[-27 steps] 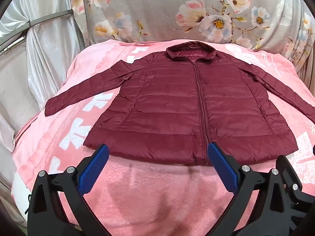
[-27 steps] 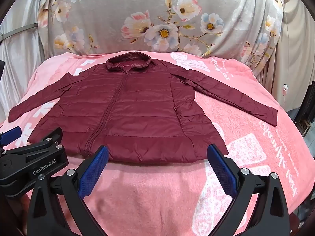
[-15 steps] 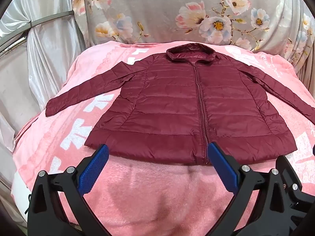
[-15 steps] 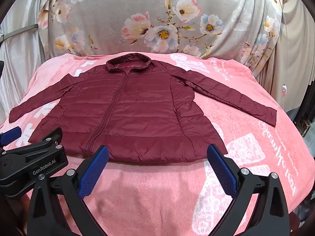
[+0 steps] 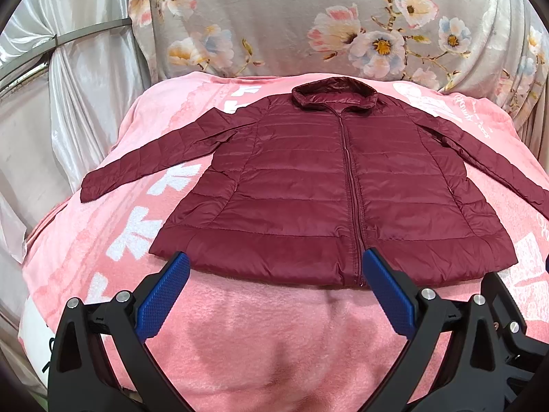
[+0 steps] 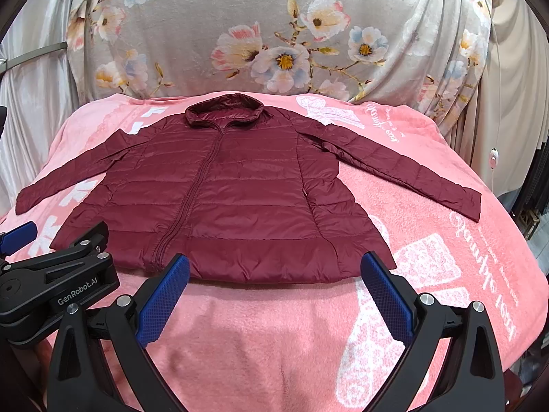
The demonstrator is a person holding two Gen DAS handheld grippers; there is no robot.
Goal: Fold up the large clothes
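Note:
A dark red quilted jacket (image 5: 329, 192) lies flat and zipped on a pink blanket (image 5: 240, 336), collar at the far side, both sleeves spread outward. It also shows in the right wrist view (image 6: 233, 202). My left gripper (image 5: 274, 271) is open and empty, hovering just in front of the hem left of the zipper. My right gripper (image 6: 274, 271) is open and empty, in front of the hem's right half. The left gripper's body (image 6: 58, 288) shows at the left of the right wrist view.
The pink blanket (image 6: 446, 274) with white print covers the whole surface. A grey floral cloth (image 5: 343, 24) hangs behind it. Silvery curtains (image 5: 68, 86) stand at the left, a beige curtain (image 6: 507, 120) at the right. The blanket drops off at the left and right edges.
Both views have shifted slightly: the jacket sits a little lower in the frames, so both grippers have tilted or lifted a bit. Both jaws stay open.

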